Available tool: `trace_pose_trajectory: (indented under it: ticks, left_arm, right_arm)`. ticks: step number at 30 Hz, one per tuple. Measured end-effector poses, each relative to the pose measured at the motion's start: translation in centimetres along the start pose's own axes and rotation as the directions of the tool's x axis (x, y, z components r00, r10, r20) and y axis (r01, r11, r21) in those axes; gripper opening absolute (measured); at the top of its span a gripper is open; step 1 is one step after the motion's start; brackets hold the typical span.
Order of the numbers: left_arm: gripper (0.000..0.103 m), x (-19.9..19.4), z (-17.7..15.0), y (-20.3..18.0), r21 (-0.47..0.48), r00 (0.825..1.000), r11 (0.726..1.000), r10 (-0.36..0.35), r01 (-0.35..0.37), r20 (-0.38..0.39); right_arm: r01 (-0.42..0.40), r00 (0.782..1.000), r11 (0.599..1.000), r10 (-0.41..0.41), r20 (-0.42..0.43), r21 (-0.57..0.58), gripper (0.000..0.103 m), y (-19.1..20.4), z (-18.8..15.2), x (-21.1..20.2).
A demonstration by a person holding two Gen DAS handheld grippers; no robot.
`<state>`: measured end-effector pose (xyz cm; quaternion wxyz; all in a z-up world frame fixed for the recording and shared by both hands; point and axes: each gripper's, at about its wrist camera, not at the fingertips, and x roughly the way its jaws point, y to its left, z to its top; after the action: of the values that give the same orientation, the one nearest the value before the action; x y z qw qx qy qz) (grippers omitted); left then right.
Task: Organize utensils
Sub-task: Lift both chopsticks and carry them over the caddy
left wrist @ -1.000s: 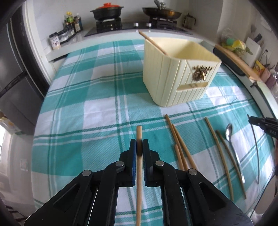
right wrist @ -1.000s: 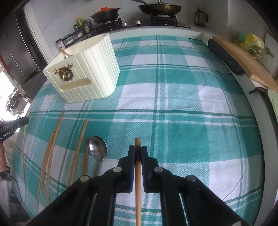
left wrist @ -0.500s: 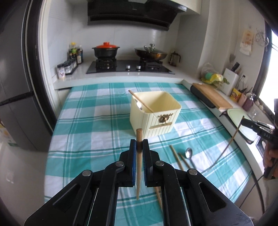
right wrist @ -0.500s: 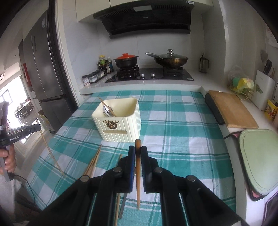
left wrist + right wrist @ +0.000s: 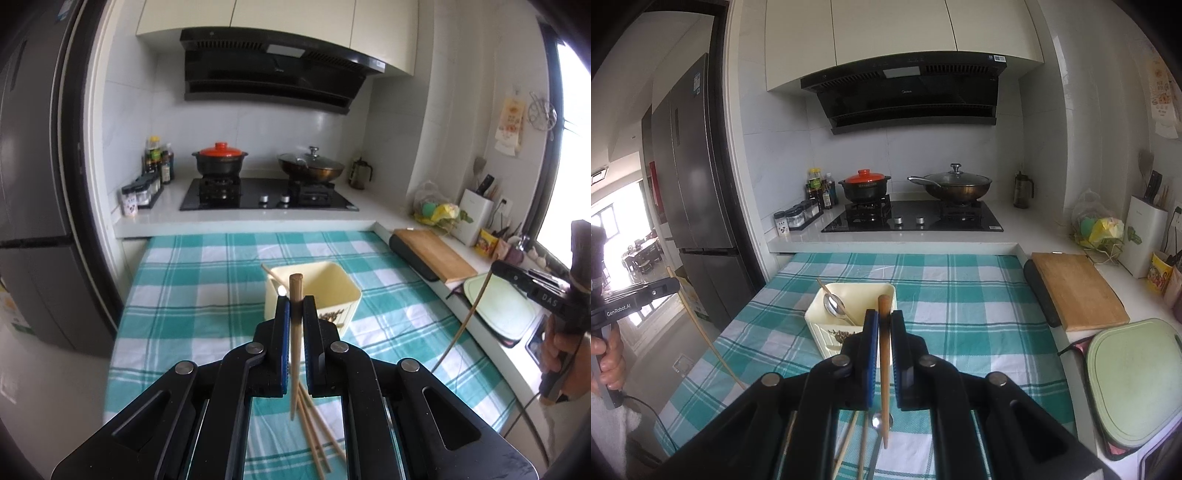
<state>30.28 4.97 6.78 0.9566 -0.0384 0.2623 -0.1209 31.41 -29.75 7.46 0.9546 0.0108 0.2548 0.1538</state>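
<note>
My left gripper [image 5: 295, 301] is shut on a wooden chopstick [image 5: 294, 354], held upright high above the checked cloth [image 5: 207, 295]. My right gripper [image 5: 884, 319] is shut on another chopstick [image 5: 884, 373] in the same way. The cream utensil box [image 5: 857, 293] stands on the cloth below and ahead of both; a spoon [image 5: 833, 306] and a chopstick lean inside it. Loose chopsticks [image 5: 317, 439] and a spoon [image 5: 881, 421] lie on the cloth under the grippers. Each gripper also shows in the other's view: right gripper [image 5: 496, 266], left gripper [image 5: 674, 284].
Beyond the table is a hob [image 5: 912, 218] with a red-lidded pot [image 5: 865, 184] and a wok [image 5: 955, 186]. A wooden cutting board [image 5: 1075, 291] and a green board [image 5: 1134, 373] lie on the right counter. A dark fridge [image 5: 694, 166] stands left. A person's hand [image 5: 609, 358] grips the handle.
Both grippers have risen well above the cloth with their chopsticks and tilted up towards the stove. The box and loose utensils now look smaller and lower.
</note>
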Motion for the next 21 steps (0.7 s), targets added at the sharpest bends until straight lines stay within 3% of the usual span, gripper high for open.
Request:
trace_pose_trajectory:
  ticks: [9,16,21]
  left_arm:
    - [0.005,1.1,6.3,-0.9,0.023,0.996,1.000,0.006,-0.008,0.094]
    - [0.005,5.2,10.4,-1.0,-0.019,0.990,0.999,0.033,-0.030,0.134]
    - [0.005,9.5,11.4,-0.3,-0.084,0.989,0.996,0.048,-0.036,0.142]
  right_arm:
    - [-0.029,0.998,0.998,0.032,0.050,-0.049,0.007,2.3,5.7,2.0]
    - [-0.053,0.988,0.997,0.062,0.139,-0.062,0.007,4.1,10.3,5.8]
    - [-0.056,0.980,0.996,0.069,0.184,-0.071,0.007,4.5,11.4,10.0]
